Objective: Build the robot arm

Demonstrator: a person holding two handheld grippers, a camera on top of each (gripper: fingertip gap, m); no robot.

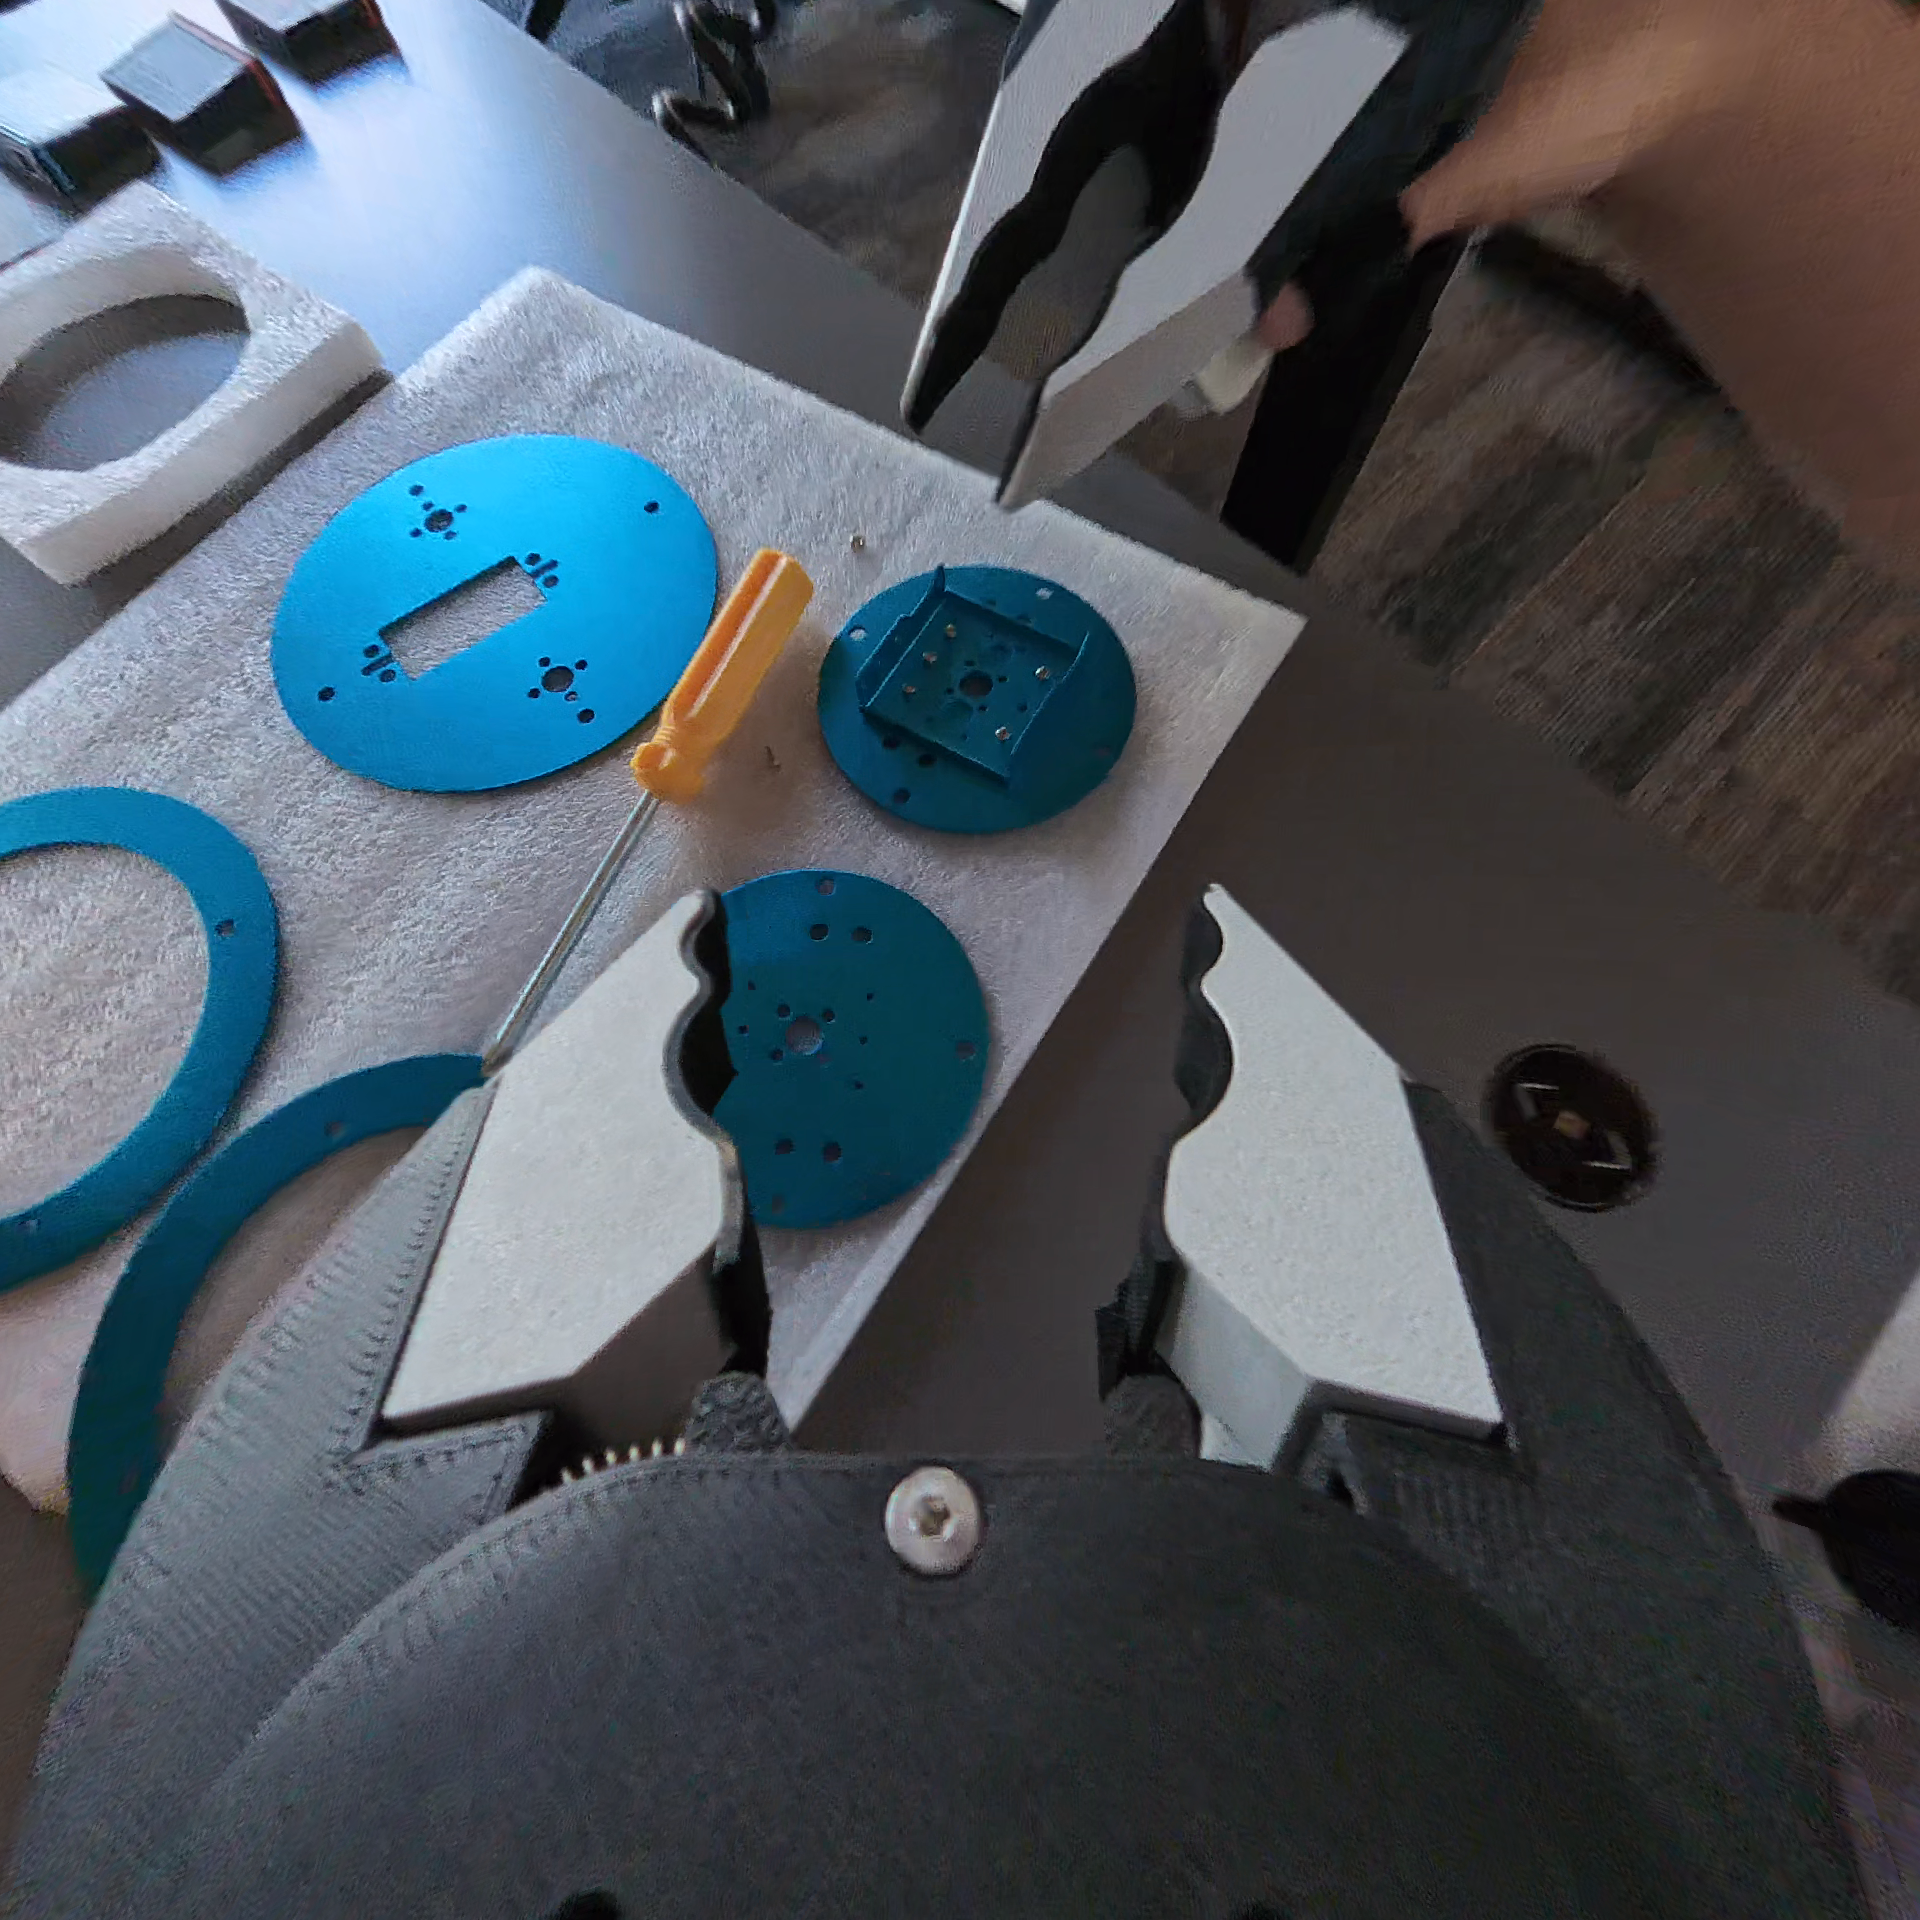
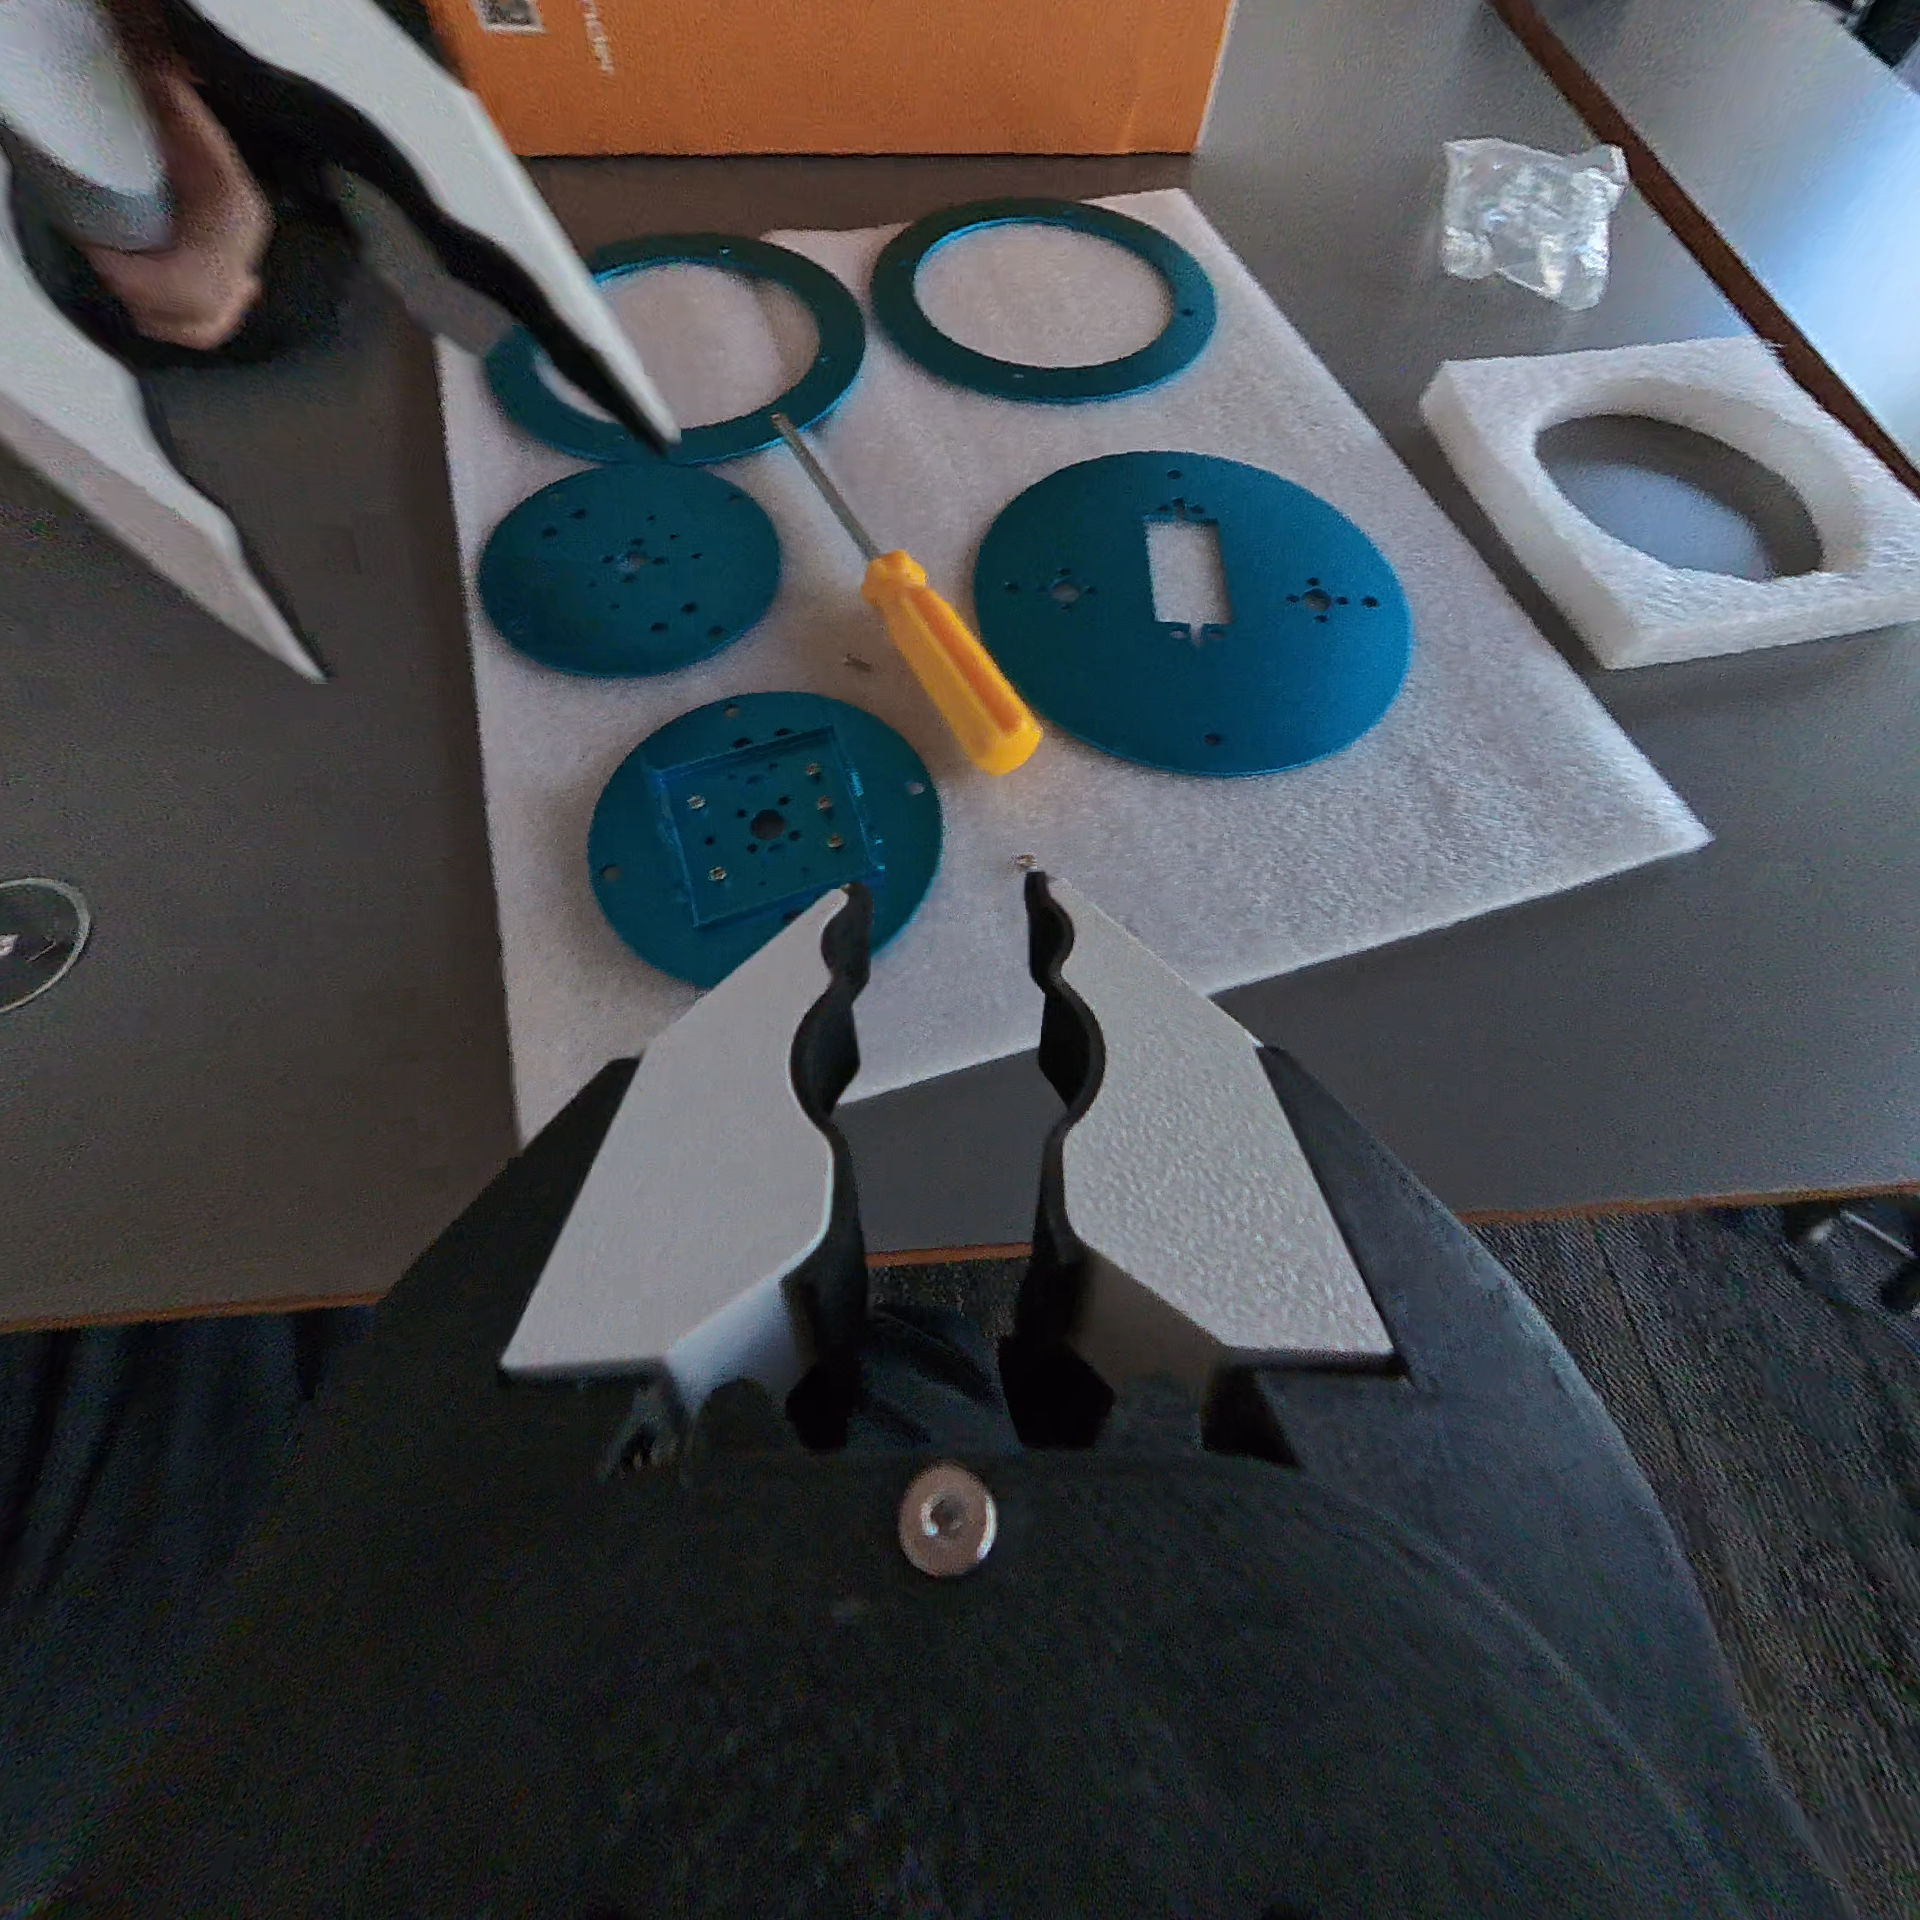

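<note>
A white foam sheet point(image 1: 935, 499) point(image 2: 1247, 831) holds blue metal parts: a large disc with a rectangular cutout point(image 1: 623, 623) point(image 2: 1247, 686), a disc with a square bracket point(image 1: 977, 696) point(image 2: 764, 831), a small holed disc point(image 1: 862, 1039) point(image 2: 629, 566) and two rings point(image 1: 239, 935) point(image 2: 1039, 379). A yellow-handled screwdriver point(image 1: 727, 675) point(image 2: 951, 675) lies among them, with tiny loose screws point(image 1: 857, 541) point(image 2: 1027, 860). My left gripper point(image 1: 958, 899) is open and empty above the holed disc. My right gripper point(image 2: 940, 885) is open and empty, its tips beside the bracket disc and a screw.
A foam block with a round cutout point(image 1: 62, 520) point(image 2: 1662, 613) lies beside the sheet. An orange cardboard box point(image 2: 831, 73) and a plastic bag of small parts point(image 2: 1527, 218) sit at the back. Black boxes point(image 1: 197, 104) stand far off. The table edge point(image 2: 1039, 1242) borders carpet. There is about 12 centimeters between the tips of the two grippers. Between my right fingertips and the yellow-handled screwdriver point(image 2: 951, 675) there is roughly 7 centimeters. My left wrist view point(image 1: 742, 647) looks at it from another angle.
</note>
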